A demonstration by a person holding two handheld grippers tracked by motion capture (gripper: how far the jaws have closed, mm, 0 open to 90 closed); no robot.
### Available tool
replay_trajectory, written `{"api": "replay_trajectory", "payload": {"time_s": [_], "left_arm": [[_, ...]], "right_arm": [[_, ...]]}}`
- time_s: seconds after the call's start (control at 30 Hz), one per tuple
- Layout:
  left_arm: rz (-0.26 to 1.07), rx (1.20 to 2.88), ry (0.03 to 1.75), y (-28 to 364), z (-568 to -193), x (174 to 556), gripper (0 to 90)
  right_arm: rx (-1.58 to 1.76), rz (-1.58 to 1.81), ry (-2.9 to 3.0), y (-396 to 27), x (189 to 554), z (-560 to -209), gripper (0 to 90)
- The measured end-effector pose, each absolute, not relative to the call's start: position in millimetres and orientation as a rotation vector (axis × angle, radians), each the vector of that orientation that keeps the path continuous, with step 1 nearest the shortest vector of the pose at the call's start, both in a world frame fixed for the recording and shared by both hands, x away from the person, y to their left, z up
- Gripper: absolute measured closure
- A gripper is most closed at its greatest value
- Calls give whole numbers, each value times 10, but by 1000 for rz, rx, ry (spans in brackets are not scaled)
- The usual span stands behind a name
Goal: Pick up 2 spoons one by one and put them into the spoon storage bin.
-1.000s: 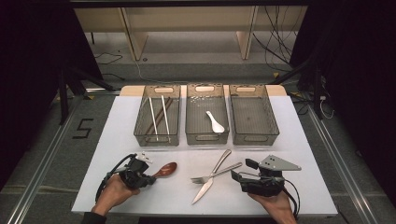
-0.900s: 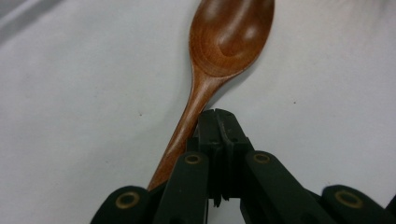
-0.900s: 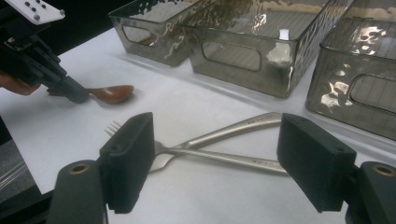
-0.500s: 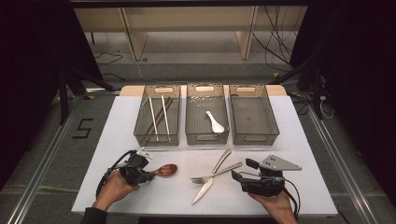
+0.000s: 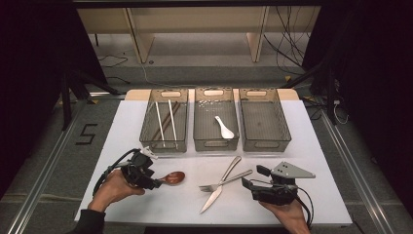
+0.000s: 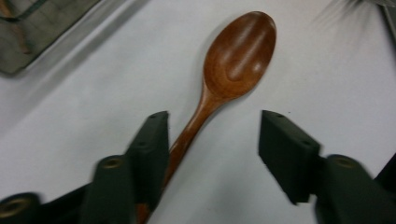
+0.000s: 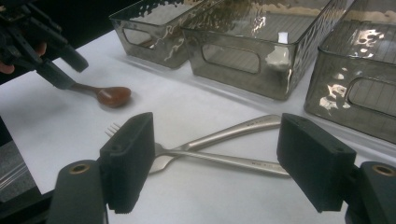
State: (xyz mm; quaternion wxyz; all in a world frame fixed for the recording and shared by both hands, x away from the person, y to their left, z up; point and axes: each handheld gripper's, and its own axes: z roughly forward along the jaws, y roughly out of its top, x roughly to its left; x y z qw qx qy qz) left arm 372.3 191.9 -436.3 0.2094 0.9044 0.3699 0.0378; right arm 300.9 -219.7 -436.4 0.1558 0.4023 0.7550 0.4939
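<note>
Jaws of the left gripper (image 5: 157,184) have just been opening, and the wooden spoon (image 6: 224,79) is seen lying between them on the white table (image 5: 302,151), its handle against one pad, bowl toward one o'clock. The right gripper (image 7: 215,154) is held wide apart, nothing gripped, with the fork (image 7: 219,136) and knife (image 7: 233,161) crossed just beyond at twelve o'clock.

Dim room, grey floor (image 5: 58,161) w/ cables, pale wooden shelving (image 5: 195,19) behind.

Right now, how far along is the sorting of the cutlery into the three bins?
Done: chopsticks lie in the left bin and a white spoon in the middle bin. In hand: the left gripper, jaws just opened, straddles the wooden spoon, whose handle leans against one jaw without being clamped. Left: that spoon, plus the fork and knife crossed on the table before the open right gripper; the right bin holds nothing.
</note>
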Motion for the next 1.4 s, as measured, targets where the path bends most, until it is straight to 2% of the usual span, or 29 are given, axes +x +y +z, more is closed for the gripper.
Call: {"api": "replay_trajectory", "payload": {"time_s": [0.13,0.6,0.77,0.93,1.07,1.4], "left_arm": [[116,2547,1005,1900,-4329,3798,328],[81,2626,967,1864,-4489,3911,275],[100,2667,925,1858,-4543,3891,340],[109,2708,873,1837,-4580,3877,474],[85,2733,850,1827,-4616,3881,546],[94,2766,824,1816,-4632,3883,685]], "right_arm": [[1153,1415,2162,-2197,3012,-4367,286],[1155,1422,2164,-2194,3018,-4369,285],[1150,1425,2163,-2195,3011,-4359,285],[1144,1427,2159,-2200,3012,-4357,285],[1146,1427,2158,-2198,3012,-4357,285],[1149,1424,2162,-2200,3013,-4358,286]]}}
